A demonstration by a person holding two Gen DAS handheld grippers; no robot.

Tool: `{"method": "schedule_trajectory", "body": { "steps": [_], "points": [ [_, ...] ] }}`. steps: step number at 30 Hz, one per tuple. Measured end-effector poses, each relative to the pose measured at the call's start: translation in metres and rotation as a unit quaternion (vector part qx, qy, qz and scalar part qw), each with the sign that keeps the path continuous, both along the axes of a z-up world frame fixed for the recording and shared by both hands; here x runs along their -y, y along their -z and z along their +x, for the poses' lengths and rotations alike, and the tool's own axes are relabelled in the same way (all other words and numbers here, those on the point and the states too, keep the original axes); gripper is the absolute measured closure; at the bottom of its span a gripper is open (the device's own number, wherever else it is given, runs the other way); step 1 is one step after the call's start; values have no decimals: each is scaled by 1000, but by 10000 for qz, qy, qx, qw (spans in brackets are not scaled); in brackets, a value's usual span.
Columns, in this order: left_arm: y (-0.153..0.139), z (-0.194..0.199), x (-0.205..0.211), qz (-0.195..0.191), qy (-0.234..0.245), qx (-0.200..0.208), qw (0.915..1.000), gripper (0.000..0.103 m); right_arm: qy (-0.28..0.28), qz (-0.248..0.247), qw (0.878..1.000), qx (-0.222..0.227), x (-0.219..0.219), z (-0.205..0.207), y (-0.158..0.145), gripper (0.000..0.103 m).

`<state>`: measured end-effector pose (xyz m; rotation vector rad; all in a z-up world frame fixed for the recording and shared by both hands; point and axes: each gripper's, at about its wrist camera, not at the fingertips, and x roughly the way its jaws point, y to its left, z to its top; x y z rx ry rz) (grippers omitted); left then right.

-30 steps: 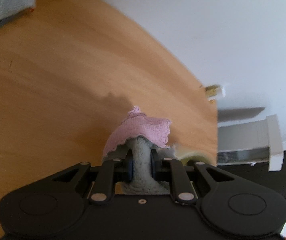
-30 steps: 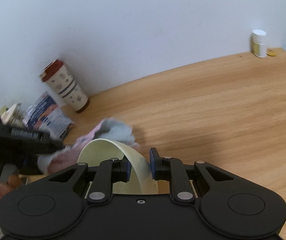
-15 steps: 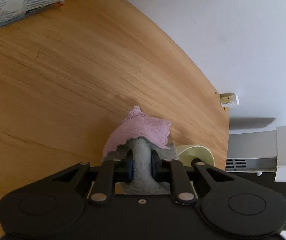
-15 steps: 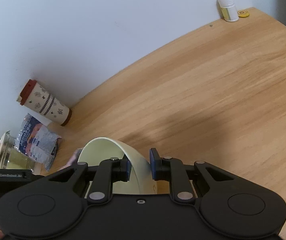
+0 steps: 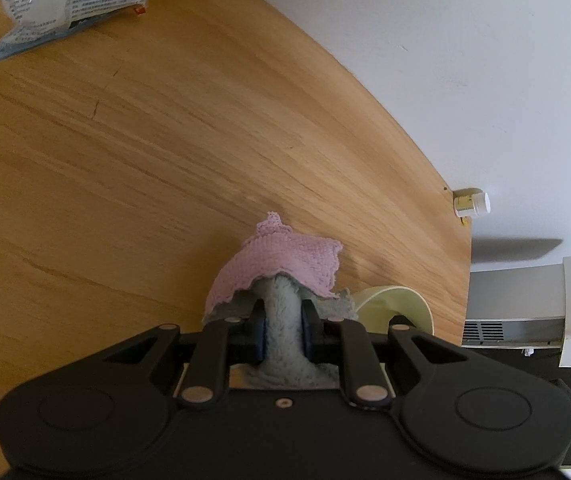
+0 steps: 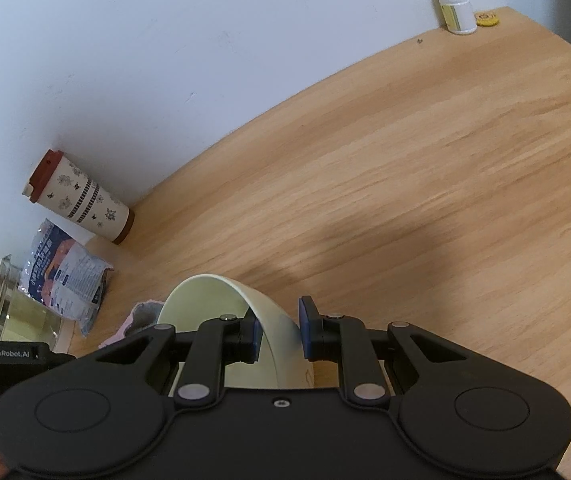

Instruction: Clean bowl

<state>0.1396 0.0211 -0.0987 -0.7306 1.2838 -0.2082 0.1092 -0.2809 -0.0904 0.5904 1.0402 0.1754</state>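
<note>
Vs a second ago: both views have steadied, blur gone; from the left wrist the snack packet [image 5: 69, 4] and cup base now show at top left, and more of the bowl [image 5: 397, 304] shows at the right of the cloth [image 5: 281, 276]; from the right wrist the cloth has dropped from covering the bowl's left side to a small bit by its left rim. Left gripper [image 5: 282, 330] pinched tight on the cloth: fuzzy grey-green pile between the pads, pink knit layer with scalloped edge draped over the tips. Right gripper [image 6: 278, 334] nearly closed, clamping the wall of the bowl [image 6: 221, 304]: pale yellow, smooth, round, tilted on its side above the wood-grain table [image 6: 425, 184]. Patterned cup [image 6: 81, 196] with red lid, white pill bottle [image 6: 455, 6] at the wall
</note>
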Motion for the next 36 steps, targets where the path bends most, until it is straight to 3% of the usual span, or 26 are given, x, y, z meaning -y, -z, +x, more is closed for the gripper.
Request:
{"method": "schedule_trajectory", "body": {
  "steps": [8, 18, 20, 21, 25, 26, 27, 28, 29, 30, 32, 33, 34, 35, 36],
  "points": [
    [2, -2, -7, -16, -121, -4, 9999, 88, -19, -67, 10000, 20, 6, 0, 7, 88],
    [-2, -1, -7, 47, -119, 185, 9997, 88, -456, -399, 9981, 110, 5, 3, 6, 89],
    [-5, -1, -6, 74, -81, 259, 9996, 88, -656, -508, 9963, 213, 4, 4, 4, 87],
    [-6, -2, -5, 112, -49, 310, 9994, 88, -1051, -637, 9919, 321, 0, 7, 0, 86],
    [-12, -3, -1, 446, 61, 455, 9979, 88, -2331, -983, 9661, 513, -8, 20, -9, 72],
    [-12, -4, 0, 507, 60, 469, 9976, 88, -2595, -1049, 9584, 555, -10, 23, -11, 65],
    [-12, -6, 1, 491, 37, 455, 9977, 88, -3486, -1237, 9271, 609, -15, 32, -18, 65],
    [-12, -7, 1, 441, 3, 429, 9981, 88, -3735, -1346, 9152, 694, -16, 33, -21, 64],
    [-12, -7, 1, 432, -19, 413, 9982, 88, -4303, -1614, 8835, 905, -21, 37, -28, 61],
    [-12, -8, 1, 452, -43, 407, 9981, 88, -4373, -1634, 8795, 921, -22, 38, -28, 59],
    [-14, -12, -1, 429, -160, 389, 9982, 88, -5419, -1901, 8123, 1018, -38, 55, -34, 57],
    [-15, -14, -2, 389, -215, 378, 9983, 88, -5681, -2020, 7907, 1060, -45, 60, -34, 57],
    [-17, -17, -4, 348, -273, 371, 9983, 88, -5827, -2093, 7771, 1129, -51, 63, -35, 57],
    [-17, -19, -5, 331, -302, 369, 9983, 88, -6148, -2280, 7428, 1352, -62, 67, -36, 57],
    [-19, -21, -6, 337, -334, 362, 9982, 88, -6207, -2289, 7374, 1360, -64, 69, -36, 57]
  ]
}}
